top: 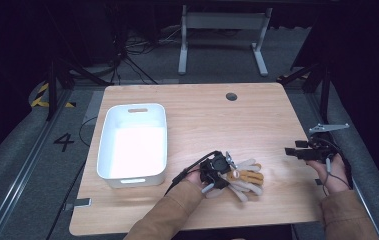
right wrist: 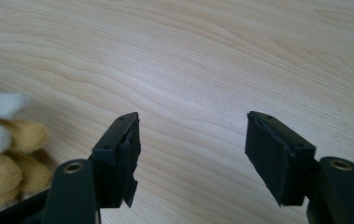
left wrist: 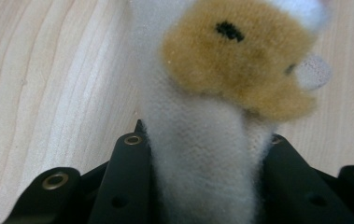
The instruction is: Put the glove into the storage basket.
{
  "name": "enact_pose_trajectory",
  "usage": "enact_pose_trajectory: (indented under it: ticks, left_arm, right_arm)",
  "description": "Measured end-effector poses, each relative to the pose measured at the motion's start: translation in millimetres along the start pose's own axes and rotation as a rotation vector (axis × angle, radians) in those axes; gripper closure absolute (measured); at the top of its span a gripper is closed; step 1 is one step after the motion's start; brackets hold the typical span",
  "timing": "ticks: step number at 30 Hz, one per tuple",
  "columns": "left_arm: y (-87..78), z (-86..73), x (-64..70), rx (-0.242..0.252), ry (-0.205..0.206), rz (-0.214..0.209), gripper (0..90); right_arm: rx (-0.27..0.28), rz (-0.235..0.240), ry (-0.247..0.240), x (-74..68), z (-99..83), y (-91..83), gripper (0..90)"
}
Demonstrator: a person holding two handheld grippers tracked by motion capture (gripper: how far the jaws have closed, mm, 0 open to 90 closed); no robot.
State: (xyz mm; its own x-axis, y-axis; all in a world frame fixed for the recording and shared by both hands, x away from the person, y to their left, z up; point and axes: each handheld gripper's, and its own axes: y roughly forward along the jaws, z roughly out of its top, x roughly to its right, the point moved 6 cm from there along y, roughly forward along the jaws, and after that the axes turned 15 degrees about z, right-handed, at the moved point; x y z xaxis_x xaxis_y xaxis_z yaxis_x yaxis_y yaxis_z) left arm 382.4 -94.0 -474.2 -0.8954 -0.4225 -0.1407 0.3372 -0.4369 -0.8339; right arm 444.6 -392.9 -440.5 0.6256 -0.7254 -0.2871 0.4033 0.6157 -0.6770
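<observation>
I see a wooden table (top: pixel 197 107) from above, with a white bin (top: pixel 133 142) sitting on its left half, empty and open, its long axis running away from me. Near the front edge, about mid-table and just right of the bin, lies a plush toy (top: pixel 242 177), white with tan patches, its limbs splayed toward the right. My left gripper (top: pixel 216 170) is on the toy's left end, nearer to it by far than the other hand. In the left gripper view the jaws are closed around a white fuzzy limb of the toy (left wrist: pixel 207 158), which rises straight up between them, with the tan part beyond the tips. So the toy extends ahead of that gripper and to the right, while the bin lies to its left, close by. My right gripper (top: pixel 304 150) hovers near the right edge, well apart from the toy, pointing left toward it. In the right gripper view its jaws stand wide with bare wood between them, and the toy (right wrist: pixel 2 149) sits at the far left. I judge the coming move is a carry leftward into the bin.
</observation>
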Motion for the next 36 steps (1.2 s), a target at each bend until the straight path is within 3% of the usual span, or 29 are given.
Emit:
enact_pose_trajectory:
  ticks: [4, 6, 12, 26, 36]
  left_arm:
    - [-8.0, 3.7, -3.7, 0.003, -0.012, 0.02, 70.1]
    - [-12.3, 5.1, -5.2, 0.003, -0.033, 0.014, 70.1]
    - [-23.3, 9.5, -8.0, -0.005, -0.035, 0.011, 70.2]
    - [-43.8, 24.0, -17.4, -0.105, -0.03, 0.001, 70.0]
    - [-59.2, 27.5, -29.2, -0.152, -0.062, 0.017, 69.6]
  right_arm:
    - [0.001, -0.005, 0.002, 0.9, -0.1, -1.4, 35.7]
    - [-0.004, -0.007, 0.004, 1.3, -0.6, -0.8, 35.7]
    - [-0.015, -0.003, -0.003, 1.8, -1.2, 2.7, 35.7]
    - [-0.023, 0.006, 0.013, 4.6, -3.4, 4.0, 35.6]
    - [-0.035, 0.012, 0.017, 5.0, -4.3, 7.3, 35.2]
